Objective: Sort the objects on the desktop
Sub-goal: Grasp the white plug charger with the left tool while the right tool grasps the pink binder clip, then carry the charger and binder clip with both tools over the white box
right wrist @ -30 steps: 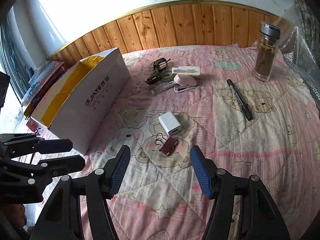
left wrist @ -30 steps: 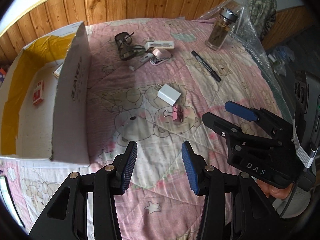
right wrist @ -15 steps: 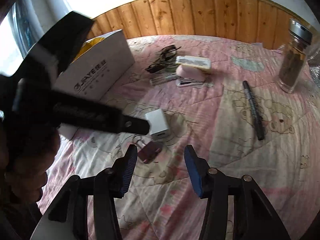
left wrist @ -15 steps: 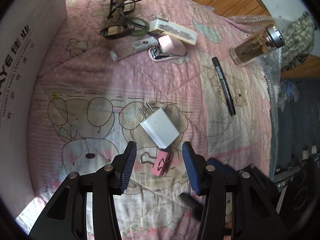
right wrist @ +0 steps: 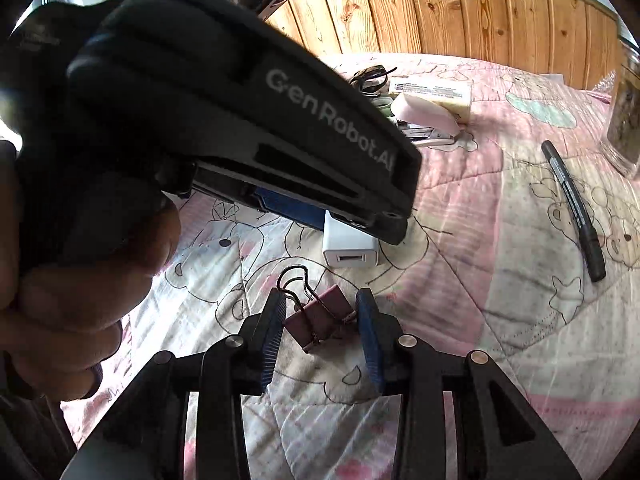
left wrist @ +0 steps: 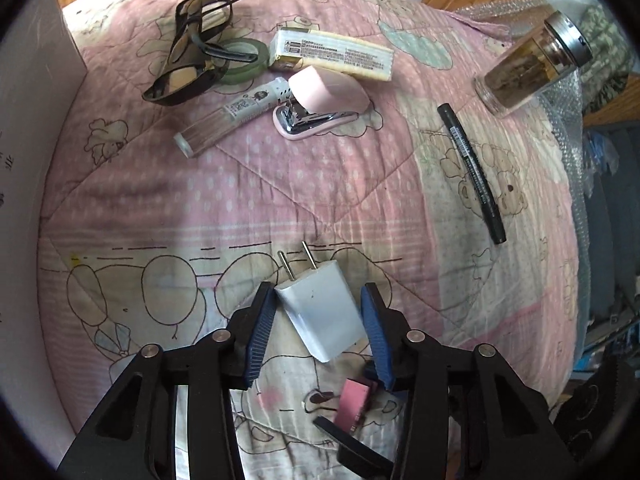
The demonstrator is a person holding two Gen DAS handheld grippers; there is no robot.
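A white charger plug (left wrist: 320,316) lies on the pink quilt with its prongs pointing away. My left gripper (left wrist: 316,300) points down over it with a blue pad on each side, and its jaws are closing with no firm press visible. A dusky pink binder clip (right wrist: 314,318) lies just in front of the charger (right wrist: 350,246). My right gripper (right wrist: 320,314) straddles the clip, its jaws closing, with a slim gap still at each pad. The left gripper's black body (right wrist: 240,120) and the hand holding it fill the upper left of the right wrist view.
Farther back on the quilt lie black glasses (left wrist: 192,44), a green tape roll (left wrist: 244,60), a long cream box (left wrist: 332,54), a pink stapler (left wrist: 320,104) and a clear tube (left wrist: 232,116). A black marker (left wrist: 472,168) and glass bottle (left wrist: 528,68) sit right; a white cardboard box (left wrist: 28,200) stands left.
My left gripper swung from beside the cardboard box over to the charger and came down around it. My right gripper sank onto the binder clip and its jaws narrowed.
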